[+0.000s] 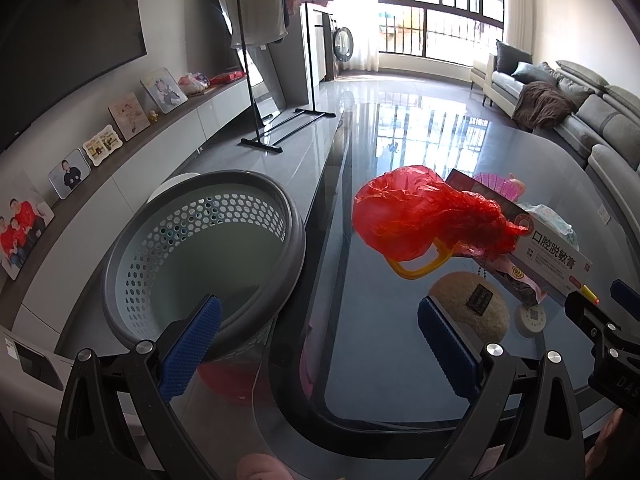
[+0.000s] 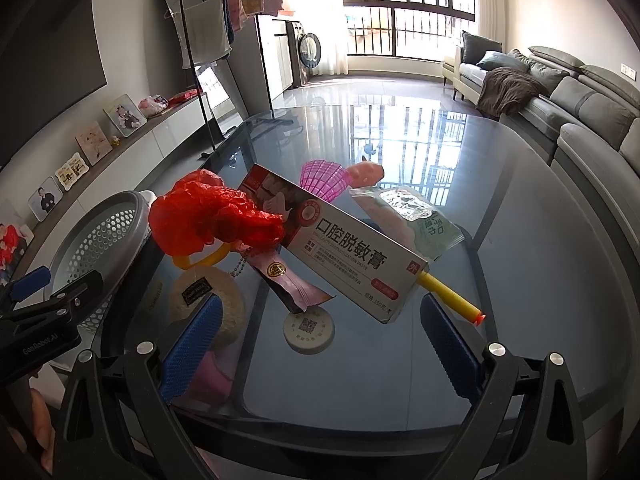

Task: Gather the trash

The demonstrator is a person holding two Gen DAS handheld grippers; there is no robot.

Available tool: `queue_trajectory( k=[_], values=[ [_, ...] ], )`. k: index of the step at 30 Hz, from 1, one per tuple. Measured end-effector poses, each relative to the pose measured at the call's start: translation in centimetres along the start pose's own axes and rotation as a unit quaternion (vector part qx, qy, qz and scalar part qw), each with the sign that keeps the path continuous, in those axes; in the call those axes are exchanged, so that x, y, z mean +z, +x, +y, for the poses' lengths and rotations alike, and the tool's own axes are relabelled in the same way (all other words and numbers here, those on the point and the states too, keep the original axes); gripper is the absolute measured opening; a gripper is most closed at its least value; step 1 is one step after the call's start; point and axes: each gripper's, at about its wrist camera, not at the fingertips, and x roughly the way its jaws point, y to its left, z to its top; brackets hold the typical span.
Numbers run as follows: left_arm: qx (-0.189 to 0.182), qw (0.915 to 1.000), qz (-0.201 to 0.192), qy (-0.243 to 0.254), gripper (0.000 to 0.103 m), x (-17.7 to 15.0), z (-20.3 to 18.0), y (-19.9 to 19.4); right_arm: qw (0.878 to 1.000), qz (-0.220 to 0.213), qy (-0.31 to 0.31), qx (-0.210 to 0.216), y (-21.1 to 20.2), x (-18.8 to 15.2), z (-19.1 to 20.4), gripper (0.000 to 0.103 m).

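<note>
Red plastic bag [image 2: 212,216], toothpaste box [image 2: 344,256] and wrappers all lie on the glass table [image 2: 520,240] beside the seemingly empty bin [image 1: 200,248], both tools [image 1: 320,340] [image 2: 320,344] spread apart, holding nothing, so collecting looks barely begun.

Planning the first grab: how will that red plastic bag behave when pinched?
The red plastic bag looks thin and crumpled, so it will probably collapse floppily and weigh little. It lies against the box, so lifting might nudge that.
</note>
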Motion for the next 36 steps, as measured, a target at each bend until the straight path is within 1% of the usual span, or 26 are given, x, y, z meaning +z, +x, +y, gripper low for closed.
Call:
queue_trajectory(
  k=[36],
  values=[
    [0.002, 1.0000, -0.002, 0.000, 0.097, 0.10, -0.02, -0.53, 1.000, 0.000, 0.002, 0.002, 0.15, 0.01, 0.08, 0.095]
  ],
)
